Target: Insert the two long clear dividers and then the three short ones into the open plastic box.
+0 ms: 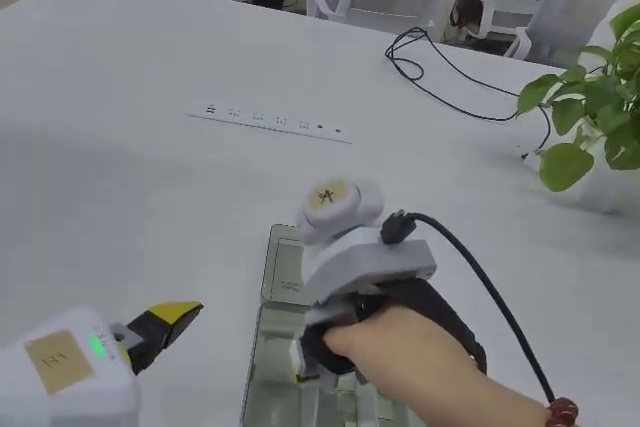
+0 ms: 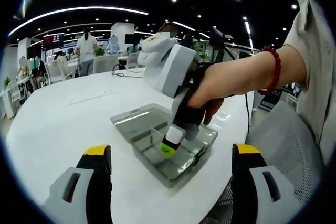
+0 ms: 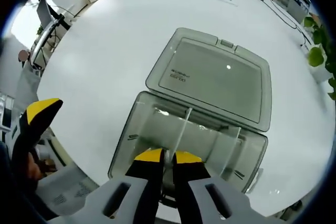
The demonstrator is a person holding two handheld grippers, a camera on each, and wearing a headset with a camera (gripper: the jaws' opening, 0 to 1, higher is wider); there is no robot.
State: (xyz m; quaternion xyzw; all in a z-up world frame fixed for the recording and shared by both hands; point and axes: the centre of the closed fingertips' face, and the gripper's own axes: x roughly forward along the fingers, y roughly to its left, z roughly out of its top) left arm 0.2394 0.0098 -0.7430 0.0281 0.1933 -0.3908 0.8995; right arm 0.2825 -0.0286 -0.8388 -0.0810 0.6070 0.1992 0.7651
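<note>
Your right hand-held gripper (image 3: 167,157) is pinching a clear divider (image 3: 179,128) upright inside the open box (image 3: 130,129) on the table (image 1: 150,197). Your left hand-held gripper (image 2: 171,150) is hovering near the box, jaws wide, holding nothing.

A divider (image 3: 180,129) stood upright between the right gripper's (image 3: 163,157) fingers (image 3: 149,157) inside the box (image 3: 123,140) on the table (image 1: 120,197), the open lid (image 3: 220,77) lay just beyond them, and a power strip (image 1: 268,121) well beyond.
</note>
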